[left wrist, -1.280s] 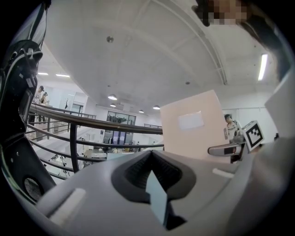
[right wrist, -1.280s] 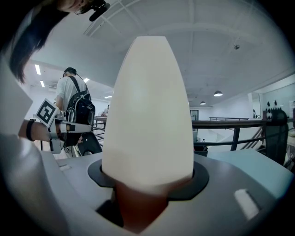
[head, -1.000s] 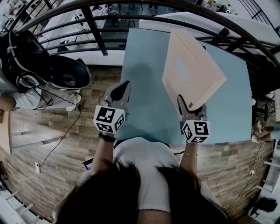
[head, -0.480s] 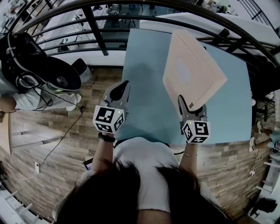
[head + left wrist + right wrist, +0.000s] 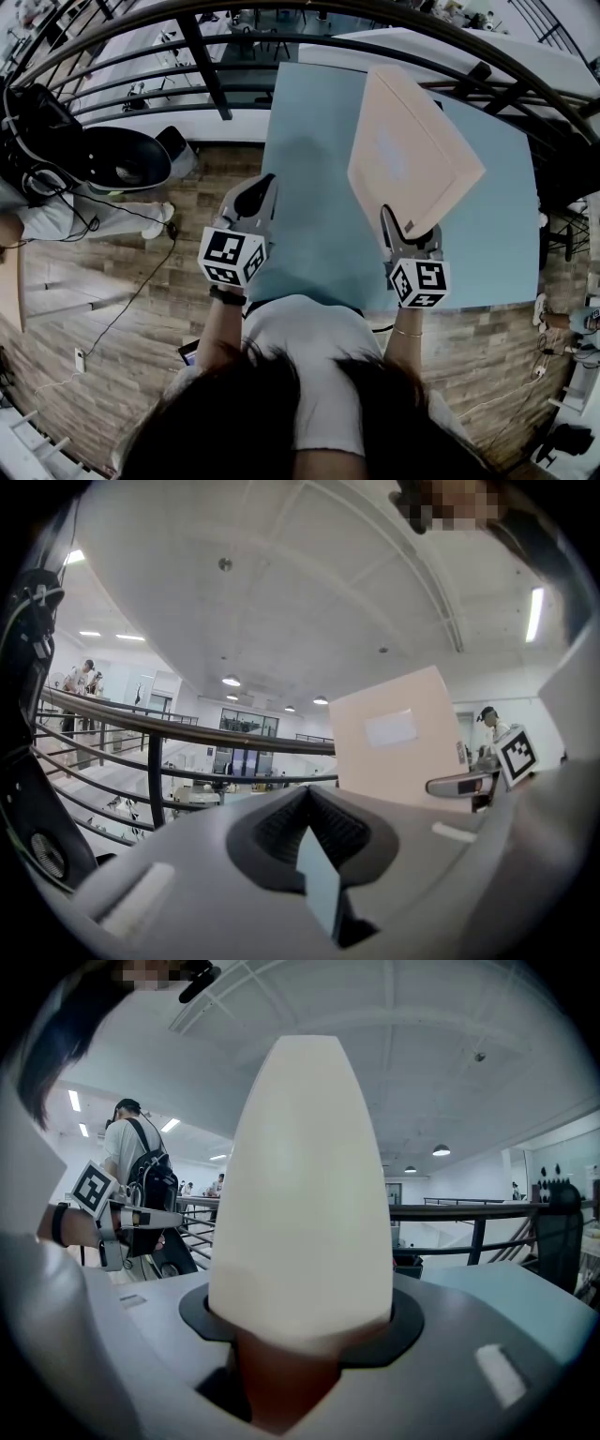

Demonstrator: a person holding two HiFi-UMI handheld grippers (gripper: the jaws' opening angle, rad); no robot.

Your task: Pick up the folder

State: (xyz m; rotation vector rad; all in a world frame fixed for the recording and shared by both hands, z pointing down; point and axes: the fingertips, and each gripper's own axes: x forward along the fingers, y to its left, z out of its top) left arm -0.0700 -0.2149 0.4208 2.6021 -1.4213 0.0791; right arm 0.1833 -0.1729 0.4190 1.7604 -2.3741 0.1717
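Observation:
A beige folder (image 5: 412, 150) with a pale label is held off the light blue table (image 5: 309, 225), tilted up and away from me. My right gripper (image 5: 405, 230) is shut on its near corner. In the right gripper view the folder (image 5: 305, 1194) stands edge-on, filling the space between the jaws (image 5: 300, 1335). My left gripper (image 5: 255, 192) hovers at the table's left edge, shut with nothing in it. From the left gripper view (image 5: 309, 832) the folder (image 5: 398, 742) shows upright, with the right gripper (image 5: 469, 785) at its lower corner.
A curved black railing (image 5: 206, 66) runs behind the table. Left of the table, over the wooden floor (image 5: 122, 281), is a dark round object (image 5: 127, 159) with cables. A white table (image 5: 525, 56) lies at the back right. A person with a backpack (image 5: 141, 1176) stands beyond.
Both grippers and the folder have stayed in place. Only the dark round object at the left has shifted a little.

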